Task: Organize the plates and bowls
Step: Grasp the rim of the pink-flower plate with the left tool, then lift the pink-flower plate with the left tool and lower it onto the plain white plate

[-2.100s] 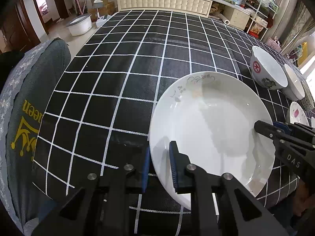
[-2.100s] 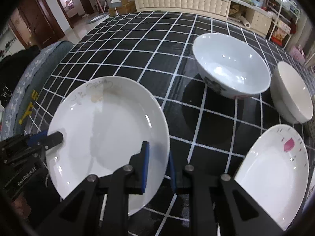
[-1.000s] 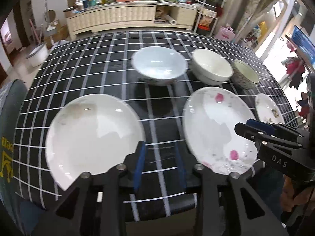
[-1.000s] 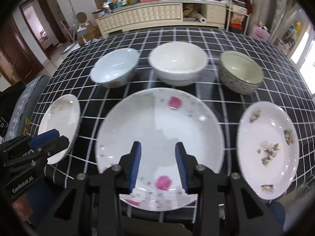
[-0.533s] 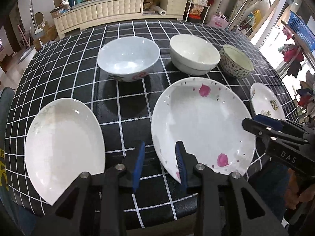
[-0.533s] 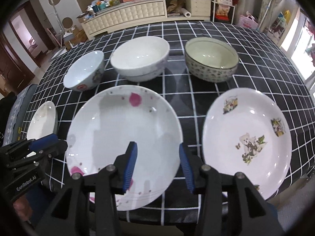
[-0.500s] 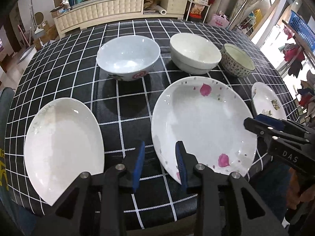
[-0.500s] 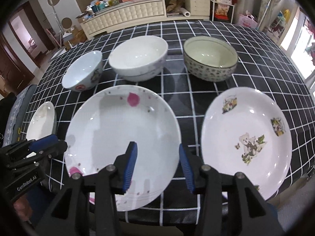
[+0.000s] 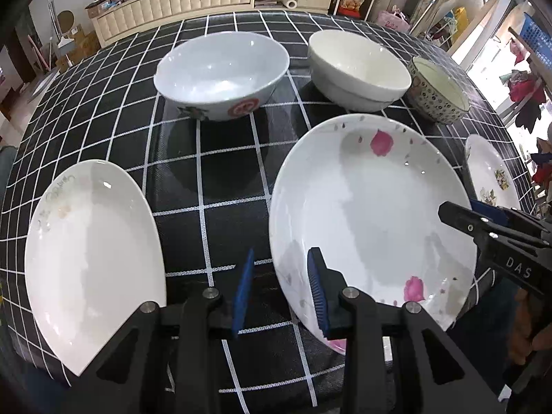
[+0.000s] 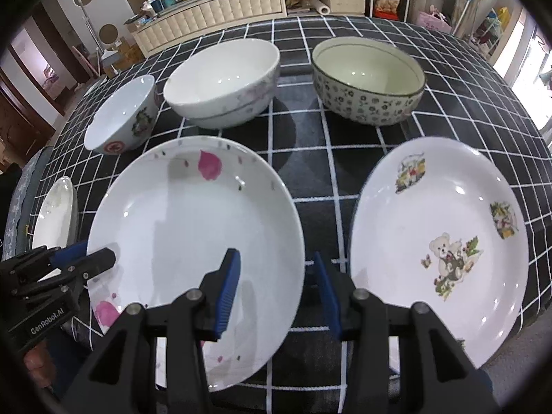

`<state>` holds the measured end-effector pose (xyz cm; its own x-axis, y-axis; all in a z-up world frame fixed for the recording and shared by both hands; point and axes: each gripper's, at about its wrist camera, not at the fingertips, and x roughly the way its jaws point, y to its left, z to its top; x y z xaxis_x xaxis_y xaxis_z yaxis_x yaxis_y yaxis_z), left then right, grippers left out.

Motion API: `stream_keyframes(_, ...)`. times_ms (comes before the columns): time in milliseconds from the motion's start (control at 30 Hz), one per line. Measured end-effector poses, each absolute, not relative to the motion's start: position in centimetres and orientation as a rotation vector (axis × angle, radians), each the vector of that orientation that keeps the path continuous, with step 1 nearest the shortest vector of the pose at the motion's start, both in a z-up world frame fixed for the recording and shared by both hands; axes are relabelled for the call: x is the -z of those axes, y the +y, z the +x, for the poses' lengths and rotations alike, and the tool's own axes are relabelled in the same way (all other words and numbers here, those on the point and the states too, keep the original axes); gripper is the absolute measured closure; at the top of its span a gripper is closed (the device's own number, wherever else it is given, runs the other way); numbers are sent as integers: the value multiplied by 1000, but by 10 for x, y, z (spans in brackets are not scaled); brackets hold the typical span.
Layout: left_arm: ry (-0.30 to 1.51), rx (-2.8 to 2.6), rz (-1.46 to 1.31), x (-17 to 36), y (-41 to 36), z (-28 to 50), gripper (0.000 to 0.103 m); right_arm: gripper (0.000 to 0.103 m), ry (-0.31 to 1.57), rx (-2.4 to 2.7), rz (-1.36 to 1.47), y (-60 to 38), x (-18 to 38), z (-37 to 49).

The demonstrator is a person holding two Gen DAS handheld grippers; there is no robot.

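Both grippers hang over the pink-petal plate near the table's front edge, the left gripper astride its left rim, the right gripper astride its right rim, jaws apart, gripping nothing. Dark cloth separates it from the bear plate. The right jaws have just been opening, and both grippers have left the plain plate.

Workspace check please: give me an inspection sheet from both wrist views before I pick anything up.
Surface: black checked tablecloth, flat.
Job's things: three plates in front, plain plate, pink-petal plate, teddy-bear plate; three bowls behind, red-mark bowl, white bowl, patterned bowl. None stacked.
Clutter: nothing seen on the table.
Grippers: left gripper and right gripper open, empty, astride the pink-petal plate's opposite edges.
Cables: nothing seen.
Surroundings: cream sideboard, shelves.
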<state>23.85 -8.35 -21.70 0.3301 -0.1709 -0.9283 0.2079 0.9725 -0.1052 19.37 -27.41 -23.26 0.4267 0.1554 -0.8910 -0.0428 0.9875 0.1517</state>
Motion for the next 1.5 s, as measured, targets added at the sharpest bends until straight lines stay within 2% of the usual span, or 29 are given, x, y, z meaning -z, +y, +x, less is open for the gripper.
stream_keyframes(167,1211,263,54,221,-88,240,74,54,1135,-124,102,-274,237,195)
stream_keyframes(233,1215,268,60,223,-90,240,79,55,1134,-121,90,-273,237,195)
stream_keyframes(300,1221,277,55,225,-91,240,82,66,1137,-121,85,-272,238,194)
stream_keyframes(367,1221,287,54,226,-93,242,85,69,1143,-130,93,-274,239,193)
stream_keyframes(1000,1204,252,71,219,-82,229,85,73,1089,-137,67,-258,228,178)
stream_keyframes(1500,1140,207,32,187,-42,209,85,73,1019,-178,56,-223,194,171)
